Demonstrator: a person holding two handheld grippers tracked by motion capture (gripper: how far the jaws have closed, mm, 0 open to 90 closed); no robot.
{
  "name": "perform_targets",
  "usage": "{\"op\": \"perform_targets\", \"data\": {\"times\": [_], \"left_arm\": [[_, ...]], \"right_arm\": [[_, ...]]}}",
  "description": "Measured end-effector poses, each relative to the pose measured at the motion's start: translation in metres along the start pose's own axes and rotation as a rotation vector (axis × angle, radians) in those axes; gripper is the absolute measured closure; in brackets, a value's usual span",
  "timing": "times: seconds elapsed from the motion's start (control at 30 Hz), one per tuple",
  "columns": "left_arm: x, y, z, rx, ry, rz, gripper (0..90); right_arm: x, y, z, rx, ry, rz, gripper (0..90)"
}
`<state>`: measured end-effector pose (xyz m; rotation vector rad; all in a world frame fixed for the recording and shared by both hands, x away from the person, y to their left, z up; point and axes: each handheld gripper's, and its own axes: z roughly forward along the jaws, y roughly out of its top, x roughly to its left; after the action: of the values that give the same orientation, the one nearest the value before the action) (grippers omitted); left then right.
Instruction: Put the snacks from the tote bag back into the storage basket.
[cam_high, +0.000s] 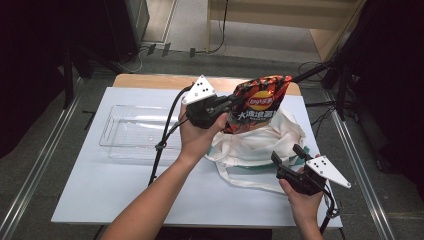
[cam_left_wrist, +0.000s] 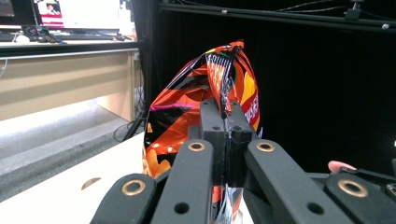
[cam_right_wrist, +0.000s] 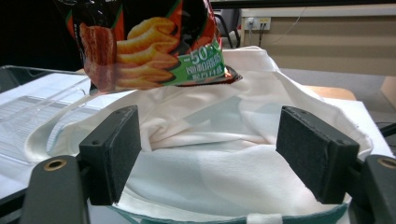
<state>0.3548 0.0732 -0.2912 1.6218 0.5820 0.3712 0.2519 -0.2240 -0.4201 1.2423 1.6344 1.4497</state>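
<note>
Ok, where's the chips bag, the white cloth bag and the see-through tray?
chips bag (cam_high: 260, 102), high view, front logo.
white cloth bag (cam_right_wrist: 224, 168), right gripper view, inner fabric.
clear plastic tray (cam_high: 114, 126), high view, left wall.

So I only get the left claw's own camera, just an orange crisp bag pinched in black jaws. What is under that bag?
Observer: A white cloth tote bag lies on the table, and the crisp bag hangs over it.
Operator: Is the other claw holding anything?
Observer: No. The right claw stands wide open at the tote's near edge, its pads clear of the cloth.
Operator: Anything else on the table?
Observer: A clear plastic tray sits beside the tote, behind the left claw and the forearm.
</note>
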Motion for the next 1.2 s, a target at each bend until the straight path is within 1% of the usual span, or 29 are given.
{"op": "perform_targets", "data": {"times": [0.13, 0.3, 0.37, 0.77, 0.9, 1.07, 1.1, 1.2], "left_arm": [[0.001, 0.003, -0.006, 0.002, 0.005, 0.010, 90.0], [0.003, 0.006, -0.011, 0.000, 0.012, 0.017, 90.0], [0.004, 0.007, -0.014, -0.009, 0.014, 0.016, 90.0], [0.007, 0.013, -0.028, -0.031, 0.003, 0.025, 90.0], [0.008, 0.014, -0.031, -0.030, 0.013, 0.033, 90.0], [0.012, 0.013, -0.037, -0.026, 0.023, 0.039, 90.0], [0.013, 0.013, -0.038, -0.028, 0.022, 0.033, 90.0], [0.015, 0.014, -0.042, -0.029, 0.028, 0.034, 90.0]], "right_arm": [[0.001, 0.000, 0.000, 0.000, -0.009, -0.010, 23.0], [0.001, -0.002, 0.003, 0.023, -0.011, -0.012, 21.8], [0.001, -0.002, 0.003, 0.029, -0.009, -0.011, 21.7], [0.001, -0.005, 0.007, 0.041, -0.018, -0.016, 21.5], [0.002, -0.006, 0.008, 0.050, -0.015, -0.019, 21.3], [0.003, -0.006, 0.008, 0.047, -0.014, -0.022, 21.1], [0.003, -0.006, 0.008, 0.048, -0.012, -0.025, 21.1], [0.004, -0.006, 0.009, 0.051, -0.009, -0.022, 21.1]]}}
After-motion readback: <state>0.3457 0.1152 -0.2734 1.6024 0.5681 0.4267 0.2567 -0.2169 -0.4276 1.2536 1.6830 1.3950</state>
